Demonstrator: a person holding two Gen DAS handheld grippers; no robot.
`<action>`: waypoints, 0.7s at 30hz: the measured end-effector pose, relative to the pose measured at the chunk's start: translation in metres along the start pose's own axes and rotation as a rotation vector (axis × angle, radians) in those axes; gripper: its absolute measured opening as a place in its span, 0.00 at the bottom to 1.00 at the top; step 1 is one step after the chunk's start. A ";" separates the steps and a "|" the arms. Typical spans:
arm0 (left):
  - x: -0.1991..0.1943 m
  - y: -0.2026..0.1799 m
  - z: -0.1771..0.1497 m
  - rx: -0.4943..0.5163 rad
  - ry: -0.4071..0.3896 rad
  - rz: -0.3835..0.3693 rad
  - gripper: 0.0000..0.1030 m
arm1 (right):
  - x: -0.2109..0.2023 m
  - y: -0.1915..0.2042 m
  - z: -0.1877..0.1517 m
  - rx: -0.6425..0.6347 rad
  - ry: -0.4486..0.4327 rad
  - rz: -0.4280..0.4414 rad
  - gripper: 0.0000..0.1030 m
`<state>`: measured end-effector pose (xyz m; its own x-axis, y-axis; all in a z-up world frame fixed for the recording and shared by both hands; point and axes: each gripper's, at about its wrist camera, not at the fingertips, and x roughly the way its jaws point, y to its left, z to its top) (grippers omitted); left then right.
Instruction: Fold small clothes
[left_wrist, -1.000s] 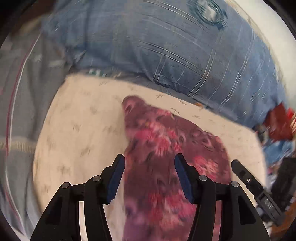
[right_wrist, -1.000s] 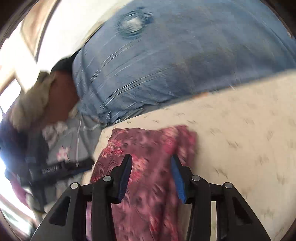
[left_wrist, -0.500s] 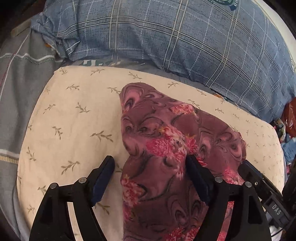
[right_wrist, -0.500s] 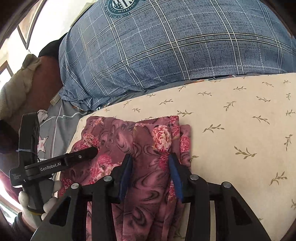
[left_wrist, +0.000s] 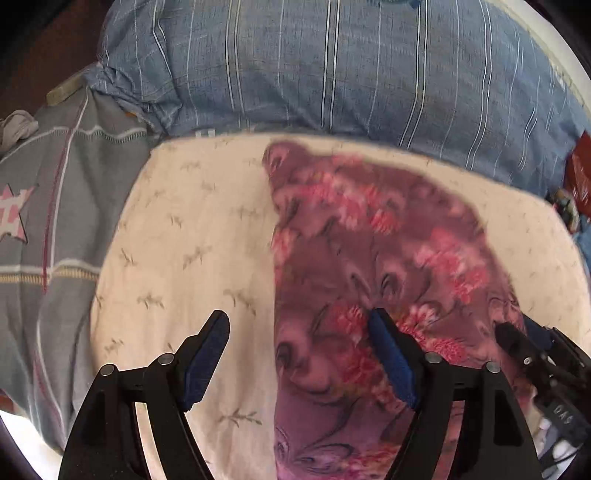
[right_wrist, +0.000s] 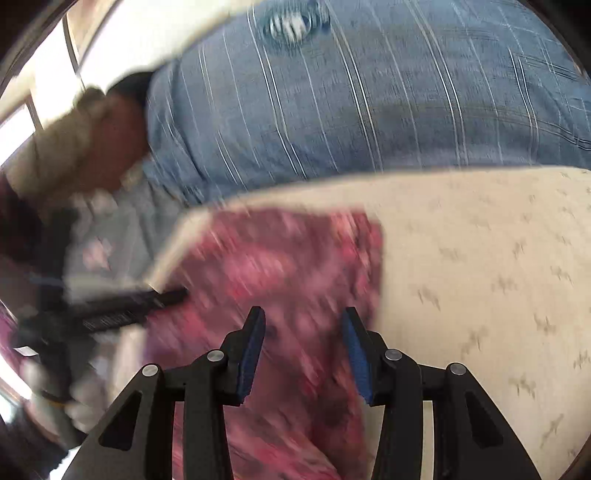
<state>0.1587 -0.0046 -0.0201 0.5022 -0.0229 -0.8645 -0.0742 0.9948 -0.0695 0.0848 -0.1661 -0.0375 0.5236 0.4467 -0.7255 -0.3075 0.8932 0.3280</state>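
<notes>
A small maroon garment with pink flowers (left_wrist: 373, 266) lies folded on a cream leaf-print cushion (left_wrist: 192, 236). My left gripper (left_wrist: 299, 354) is open over the garment's left edge, one finger over the cushion, one over the cloth. The garment also shows, blurred, in the right wrist view (right_wrist: 288, 266). My right gripper (right_wrist: 303, 350) is open above its right part and holds nothing. The right gripper's tip shows at the lower right of the left wrist view (left_wrist: 532, 350); the left gripper shows at the left of the right wrist view (right_wrist: 122, 314).
A large blue plaid pillow (left_wrist: 351, 70) lies behind the cushion. A grey blanket with a pink star (left_wrist: 48, 206) lies to the left. Red and mixed items (left_wrist: 580, 177) sit at the far right edge.
My left gripper has shifted left and opened a little wider over the garment's left edge. My right gripper has opened wider and is moving, with the view blurred. The garment stays on the cushion.
</notes>
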 end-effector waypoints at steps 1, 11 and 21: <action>0.001 0.000 -0.002 -0.007 -0.007 0.001 0.78 | 0.005 -0.003 -0.005 -0.004 0.013 -0.011 0.55; -0.021 -0.001 -0.008 0.022 -0.002 -0.002 0.74 | -0.008 -0.012 -0.007 0.076 -0.012 -0.028 0.64; -0.031 0.025 -0.052 -0.066 0.004 -0.054 0.85 | -0.023 -0.019 -0.055 0.027 -0.001 -0.041 0.73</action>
<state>0.0964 0.0162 -0.0208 0.5038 -0.0771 -0.8604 -0.1038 0.9834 -0.1489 0.0350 -0.1964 -0.0601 0.5362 0.4095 -0.7381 -0.2641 0.9119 0.3141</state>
